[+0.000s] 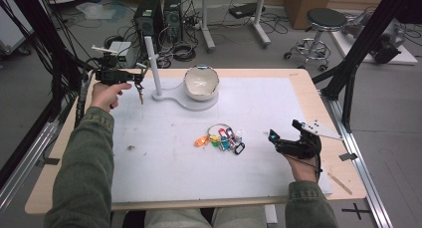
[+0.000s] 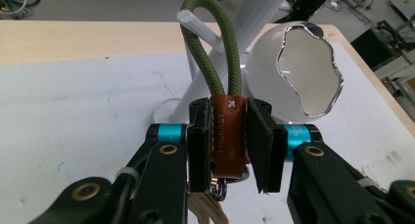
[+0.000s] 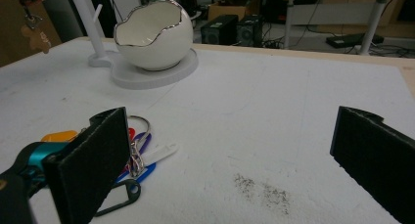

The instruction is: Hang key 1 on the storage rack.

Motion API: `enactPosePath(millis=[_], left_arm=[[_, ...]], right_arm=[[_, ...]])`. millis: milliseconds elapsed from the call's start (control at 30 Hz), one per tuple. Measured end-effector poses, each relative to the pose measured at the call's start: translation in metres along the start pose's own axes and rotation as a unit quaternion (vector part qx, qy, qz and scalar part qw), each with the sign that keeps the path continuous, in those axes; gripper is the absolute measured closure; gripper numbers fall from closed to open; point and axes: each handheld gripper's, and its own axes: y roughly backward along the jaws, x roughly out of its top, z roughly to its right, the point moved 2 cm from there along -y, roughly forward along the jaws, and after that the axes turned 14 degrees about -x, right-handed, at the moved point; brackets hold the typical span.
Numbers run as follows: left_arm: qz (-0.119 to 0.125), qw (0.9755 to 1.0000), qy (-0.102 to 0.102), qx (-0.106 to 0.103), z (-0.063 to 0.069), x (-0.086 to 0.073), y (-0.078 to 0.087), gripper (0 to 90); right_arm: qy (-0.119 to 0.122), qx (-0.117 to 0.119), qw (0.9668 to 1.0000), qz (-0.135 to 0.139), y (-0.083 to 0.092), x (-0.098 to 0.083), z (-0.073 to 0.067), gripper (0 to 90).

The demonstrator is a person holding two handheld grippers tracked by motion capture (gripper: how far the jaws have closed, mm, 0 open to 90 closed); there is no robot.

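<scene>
The left tool (image 2: 229,145) pinches a leather key fob (image 2: 227,136) beside the white peg stand (image 1: 154,73); the egg-shaped bowl (image 1: 201,82) sits close behind. The right tool (image 3: 235,160) is spread near the colored key tags (image 1: 221,138).

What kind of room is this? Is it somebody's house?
Probably not a house. It looks like a lab or workshop: computer towers and tangled cables sit on the bare floor, a rolling stool stands nearby, and black frame bars surround the table.

- Wooden bench (image 1: 306,83) carries a white mat (image 1: 259,113).
- On the mat: a white stand (image 1: 171,96) bearing an egg-shaped bowl (image 1: 201,82), and a bunch of coloured key tags (image 1: 222,139).
</scene>
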Motion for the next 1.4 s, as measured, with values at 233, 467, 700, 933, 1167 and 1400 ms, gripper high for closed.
enactPosePath(millis=[233, 467, 700, 933, 1167, 1400], left_arm=[[-0.008, 0.9998, -0.006, 0.017, 0.000, -0.002, -0.006, 71.4], [-0.028, 0.9982, -0.016, 0.051, 0.005, -0.005, -0.009, 60.1], [-0.013, 0.9967, -0.012, 0.079, 0.006, -0.005, -0.001, 25.9], [-0.012, 0.9914, -0.013, 0.130, 0.011, -0.006, 0.008, 4.3], [-0.005, 0.9907, -0.020, 0.135, 0.016, -0.015, 0.013, 1.6], [-0.014, 0.9902, -0.037, 0.134, 0.019, -0.024, 0.018, 1.6]], right_arm=[[0.000, 0.000, 1.0000, 0.000, 0.000, 0.000, 0.000, 0.7], [-0.001, 0.000, 1.0000, 0.000, 0.000, 0.000, 0.000, 0.7], [0.000, 0.000, 1.0000, 0.000, 0.000, 0.000, 0.000, 0.7], [0.000, 0.003, 1.0000, -0.004, -0.001, 0.000, -0.001, 0.7], [0.004, 0.002, 1.0000, -0.002, -0.001, 0.000, -0.002, 0.7], [0.005, 0.001, 1.0000, -0.001, -0.001, 0.000, -0.002, 0.7]])
